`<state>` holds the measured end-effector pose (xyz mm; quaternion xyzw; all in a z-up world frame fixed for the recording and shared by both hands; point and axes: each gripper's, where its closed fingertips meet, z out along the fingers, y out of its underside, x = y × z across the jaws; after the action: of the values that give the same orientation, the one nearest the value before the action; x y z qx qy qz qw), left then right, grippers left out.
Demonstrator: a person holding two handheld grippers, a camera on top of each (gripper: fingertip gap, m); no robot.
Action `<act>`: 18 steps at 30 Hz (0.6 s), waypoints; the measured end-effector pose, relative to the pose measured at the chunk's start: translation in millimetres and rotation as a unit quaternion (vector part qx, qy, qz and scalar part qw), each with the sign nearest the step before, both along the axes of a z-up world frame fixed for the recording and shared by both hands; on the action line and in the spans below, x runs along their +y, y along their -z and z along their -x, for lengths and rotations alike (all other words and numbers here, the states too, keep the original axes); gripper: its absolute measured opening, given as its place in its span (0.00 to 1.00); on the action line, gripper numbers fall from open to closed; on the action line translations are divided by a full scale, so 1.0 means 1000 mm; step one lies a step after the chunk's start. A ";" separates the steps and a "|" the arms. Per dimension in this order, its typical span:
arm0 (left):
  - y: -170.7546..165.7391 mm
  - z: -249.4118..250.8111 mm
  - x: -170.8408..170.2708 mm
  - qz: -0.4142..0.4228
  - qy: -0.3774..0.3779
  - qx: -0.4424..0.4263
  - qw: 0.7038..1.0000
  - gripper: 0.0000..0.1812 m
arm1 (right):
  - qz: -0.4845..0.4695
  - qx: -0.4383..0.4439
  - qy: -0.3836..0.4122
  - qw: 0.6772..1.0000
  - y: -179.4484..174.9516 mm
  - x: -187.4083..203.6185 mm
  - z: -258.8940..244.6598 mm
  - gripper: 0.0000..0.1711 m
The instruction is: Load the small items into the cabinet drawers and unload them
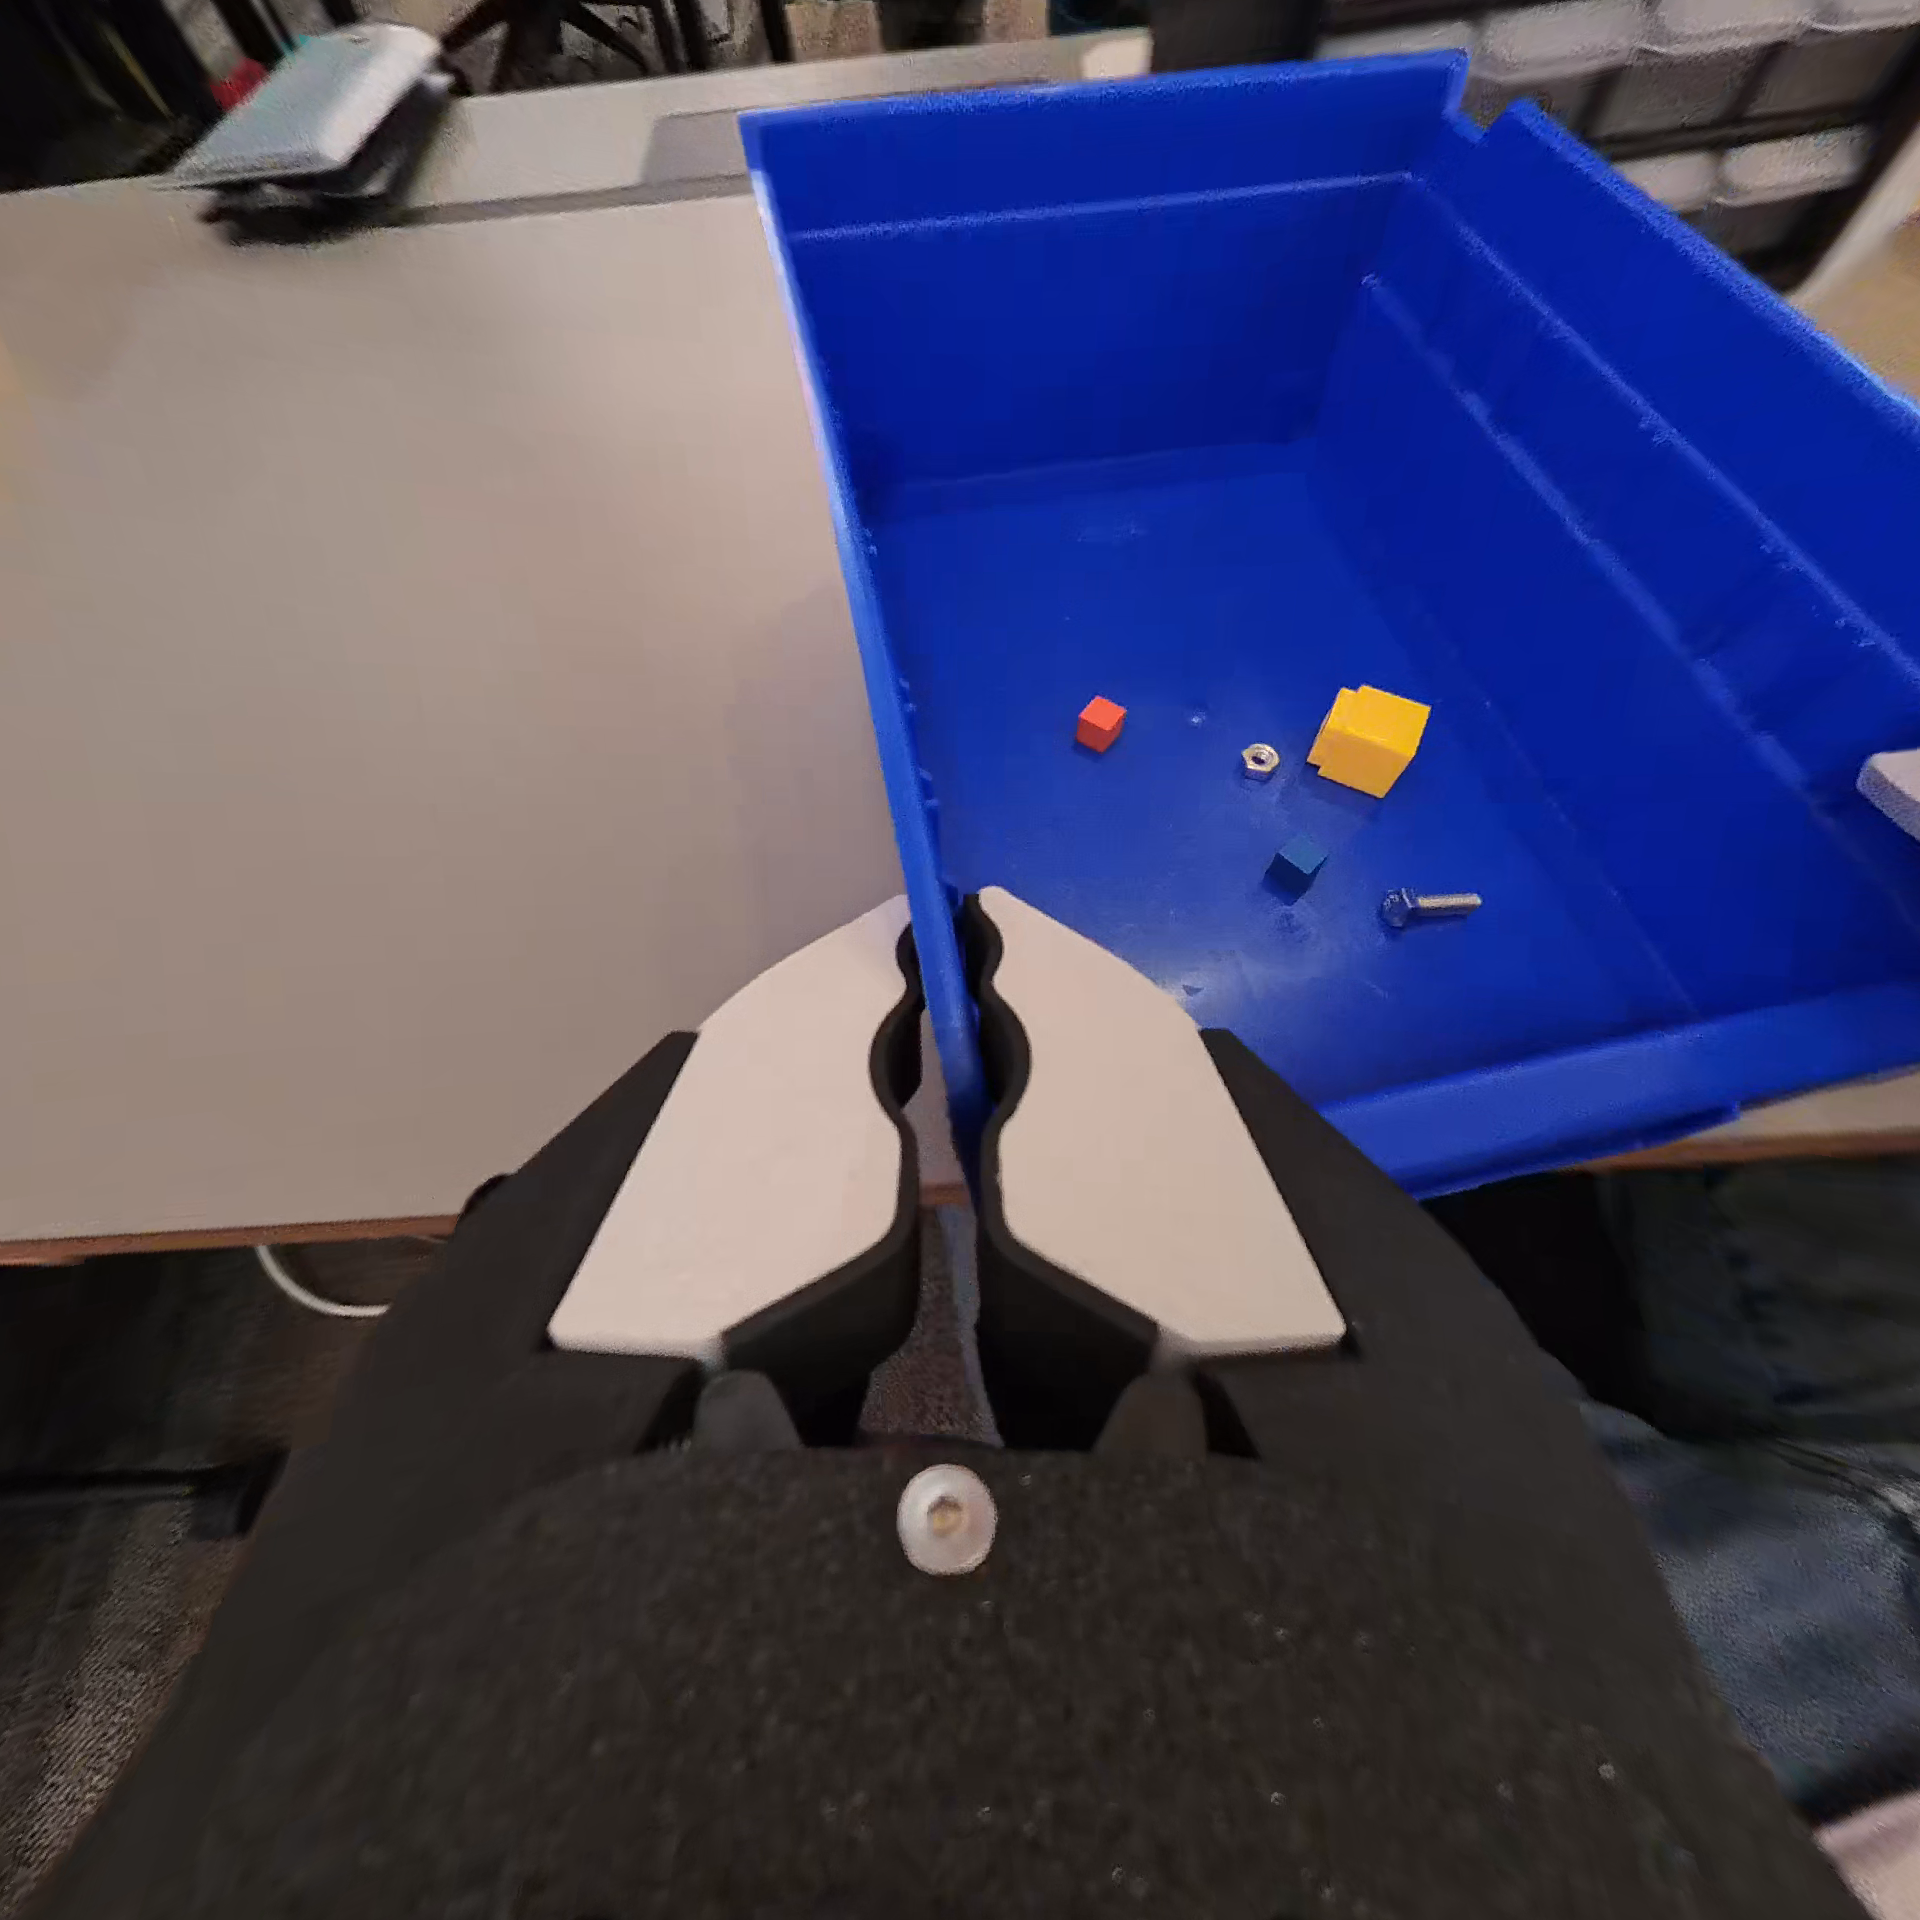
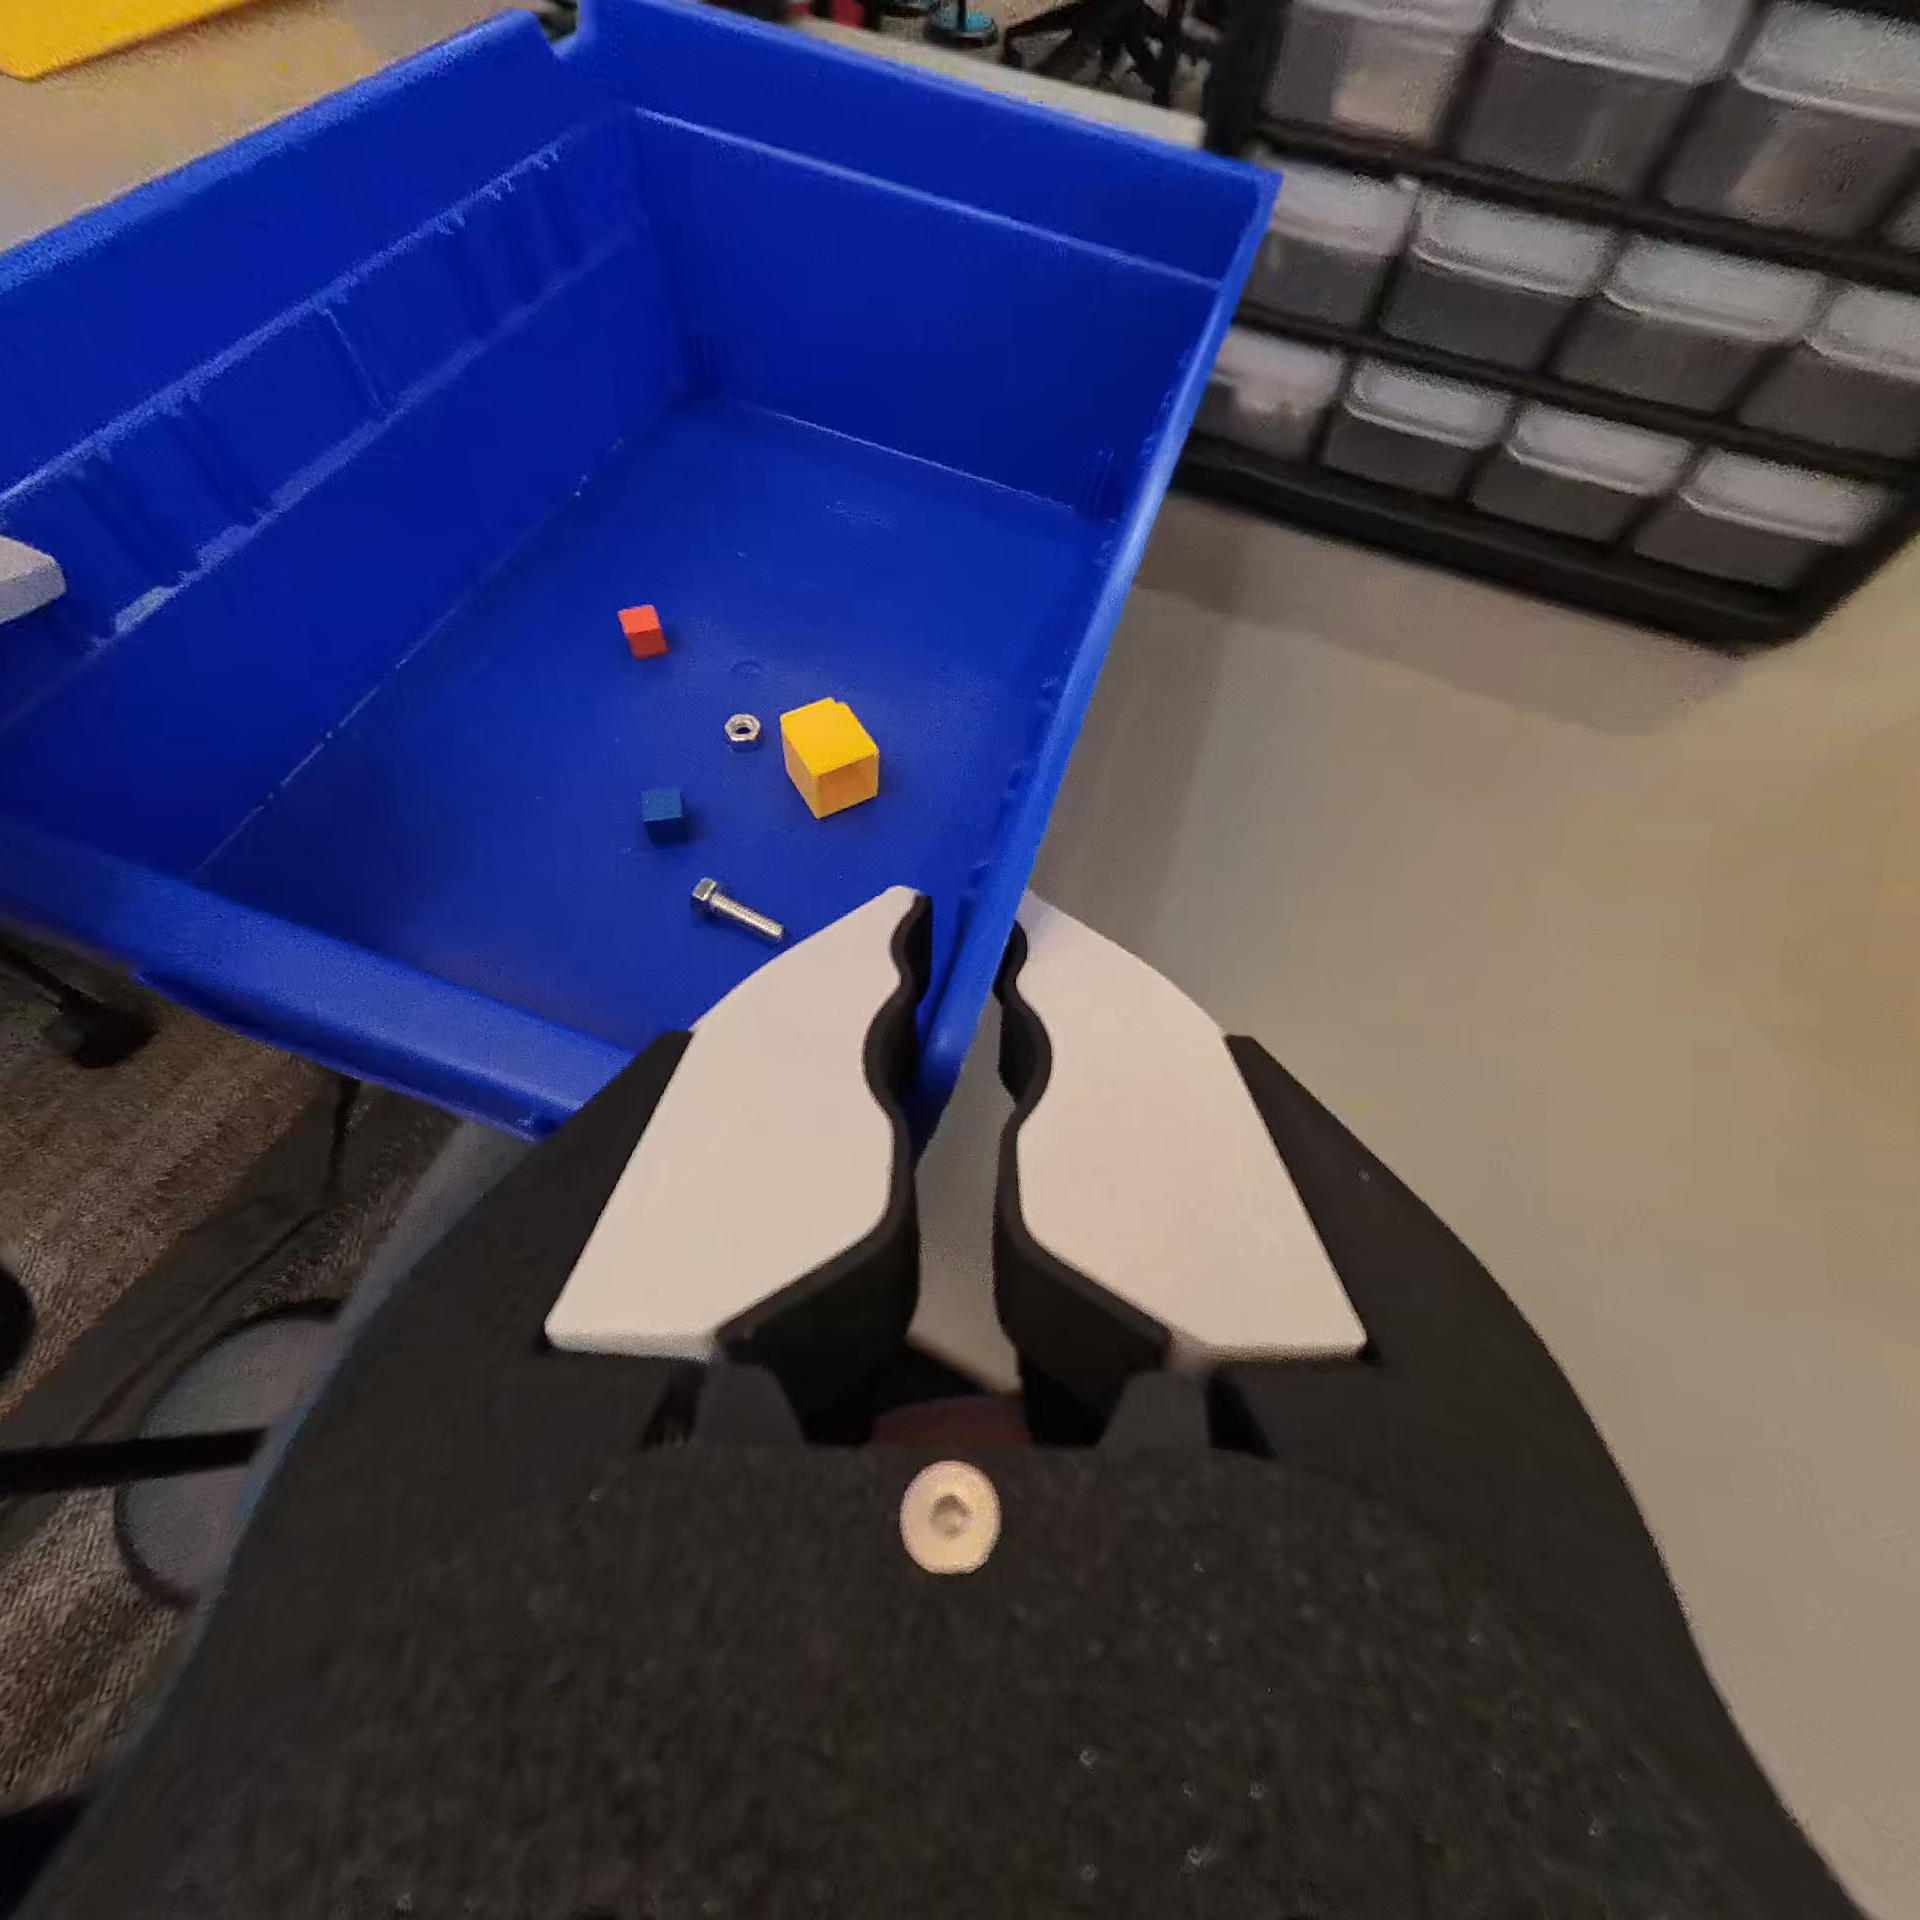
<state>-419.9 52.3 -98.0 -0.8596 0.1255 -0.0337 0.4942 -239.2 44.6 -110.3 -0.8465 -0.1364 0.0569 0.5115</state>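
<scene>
A blue bin (image 1: 1091,343) stands on the grey table (image 1: 364,675). In it lie a red cube (image 1: 1100,723), a yellow cube (image 1: 1369,740), a small blue cube (image 1: 1297,864), a metal nut (image 1: 1259,761) and a bolt (image 1: 1429,906). My left gripper (image 1: 940,904) is shut on the bin's left side wall near the front corner. My right gripper (image 2: 966,914) straddles the bin's (image 2: 831,312) right side wall near the front, with its pads closed on the rim. The same cubes, nut (image 2: 742,729) and bolt (image 2: 736,912) show in the right wrist view.
A cabinet of small grey drawers (image 2: 1558,312) stands behind and to the right of the bin. A grey and black device (image 1: 312,125) sits at the table's far left. The table's front edge (image 1: 312,1231) runs just below the bin's front; floor and cables lie below it. Left tips to right tips: about 20 cm.
</scene>
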 end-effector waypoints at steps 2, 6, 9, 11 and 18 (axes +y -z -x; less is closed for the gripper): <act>-0.005 0.030 0.020 -0.006 -0.018 0.004 1.000 0.02 | -0.007 -0.005 -0.006 1.000 -0.007 0.027 0.028 0.05; -0.014 0.078 0.077 -0.024 -0.042 -0.007 0.999 0.02 | -0.019 -0.004 -0.014 1.000 -0.012 0.093 0.075 0.05; -0.020 0.097 0.133 -0.045 -0.047 0.000 0.998 0.02 | -0.019 -0.007 0.007 1.000 -0.006 0.142 0.091 0.04; -0.017 0.102 0.168 -0.038 -0.048 0.011 0.998 0.02 | -0.012 -0.009 0.027 1.000 -0.002 0.168 0.095 0.04; 0.017 0.112 0.242 0.015 -0.048 -0.026 0.998 0.03 | 0.016 -0.030 0.034 0.999 0.014 0.210 0.108 0.07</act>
<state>-531.5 294.6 -115.2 -0.8708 0.0712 -0.0339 0.4852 -347.1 254.6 -124.2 -0.8600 -0.1218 0.0160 0.4953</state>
